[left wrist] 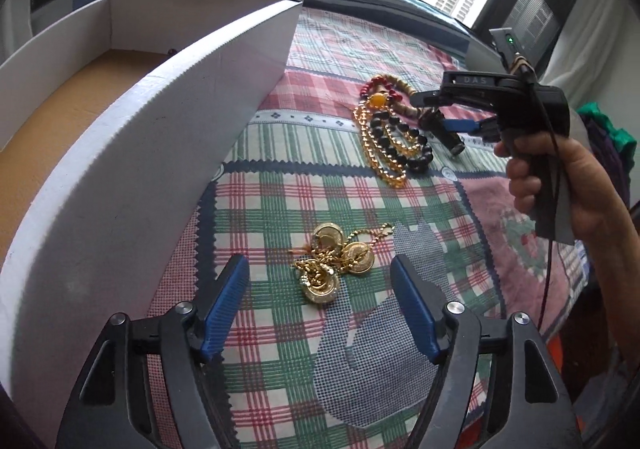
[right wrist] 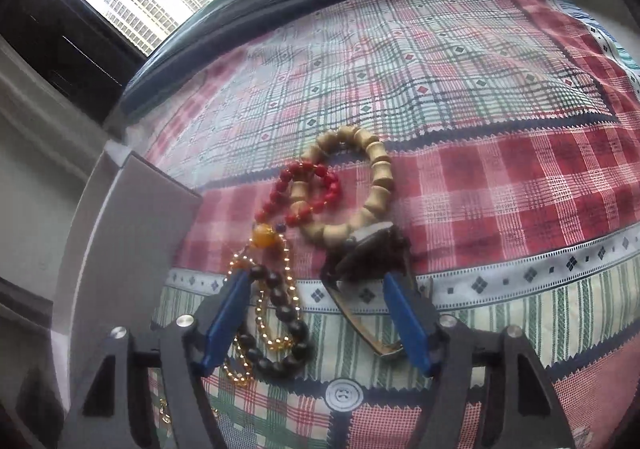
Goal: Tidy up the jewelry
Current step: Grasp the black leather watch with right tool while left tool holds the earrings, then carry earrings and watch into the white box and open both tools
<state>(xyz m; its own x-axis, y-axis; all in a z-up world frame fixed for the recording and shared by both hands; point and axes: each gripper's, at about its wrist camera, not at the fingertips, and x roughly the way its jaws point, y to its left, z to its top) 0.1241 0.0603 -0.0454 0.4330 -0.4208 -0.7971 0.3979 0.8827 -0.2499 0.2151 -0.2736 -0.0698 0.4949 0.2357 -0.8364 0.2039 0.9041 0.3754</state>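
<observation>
Two heaps of jewelry are left on the plaid bedspread (left wrist: 280,185). The gold coin necklace (left wrist: 328,261) lies ahead of your left gripper (left wrist: 320,285), the bead bracelets (right wrist: 280,289) between your right gripper (right wrist: 316,313) jaws. Both jaws stand apart, gripping nothing. The white cardboard box (left wrist: 168,137) looks nearly bare, so most sorting remains.

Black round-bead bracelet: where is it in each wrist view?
Left wrist view: black round-bead bracelet lies upper centre-right on the plaid cloth, over the gold chain, just left of the right tool.
Right wrist view: bracelet sits low centre-left, beside the tool's left blue pad.
Shared landmark: amber round bead.
</observation>
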